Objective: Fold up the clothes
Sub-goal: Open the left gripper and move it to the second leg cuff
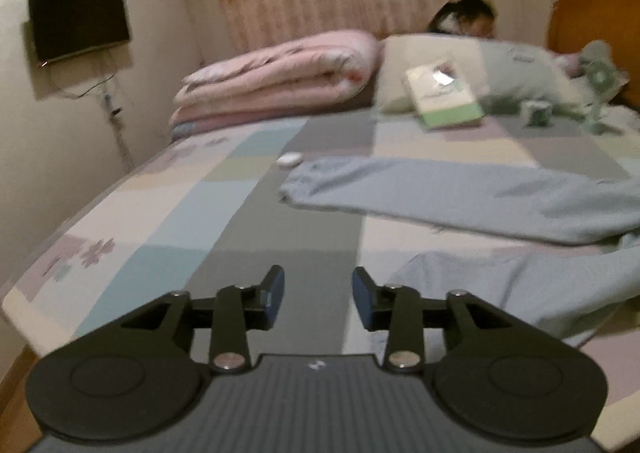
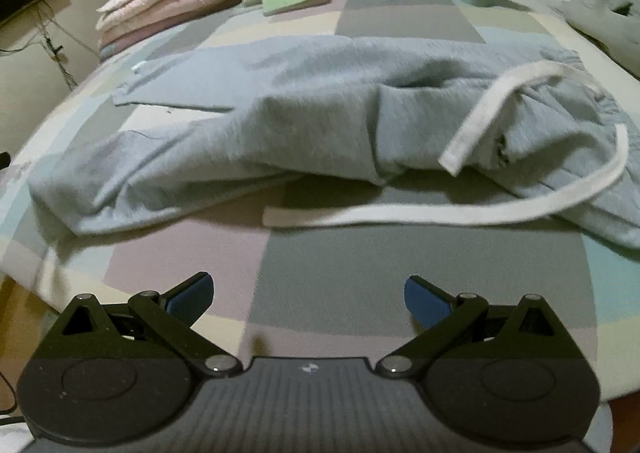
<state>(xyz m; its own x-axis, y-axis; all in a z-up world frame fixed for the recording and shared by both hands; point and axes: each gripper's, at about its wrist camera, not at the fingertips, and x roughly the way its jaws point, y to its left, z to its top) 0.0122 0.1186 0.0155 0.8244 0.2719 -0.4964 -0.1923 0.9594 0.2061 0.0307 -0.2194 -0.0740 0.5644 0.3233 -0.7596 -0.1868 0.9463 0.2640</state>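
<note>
Trousers (image 2: 304, 113) sprawl rumpled across the bed (image 2: 420, 285), probably for folding; both hand-held grippers, left (image 1: 318, 293) and right (image 2: 309, 299), hover spread, empty.

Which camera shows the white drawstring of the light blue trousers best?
The right wrist view shows it best: the white drawstring runs across the bedsheet and loops up over the waistband of the light blue trousers. The left wrist view shows only the trouser legs; no drawstring is visible there.

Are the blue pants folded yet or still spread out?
Spread, unfolded: the pants lie rumpled across the bed, legs apart, drawstring trailing loose. Both claws are open and empty.
</note>
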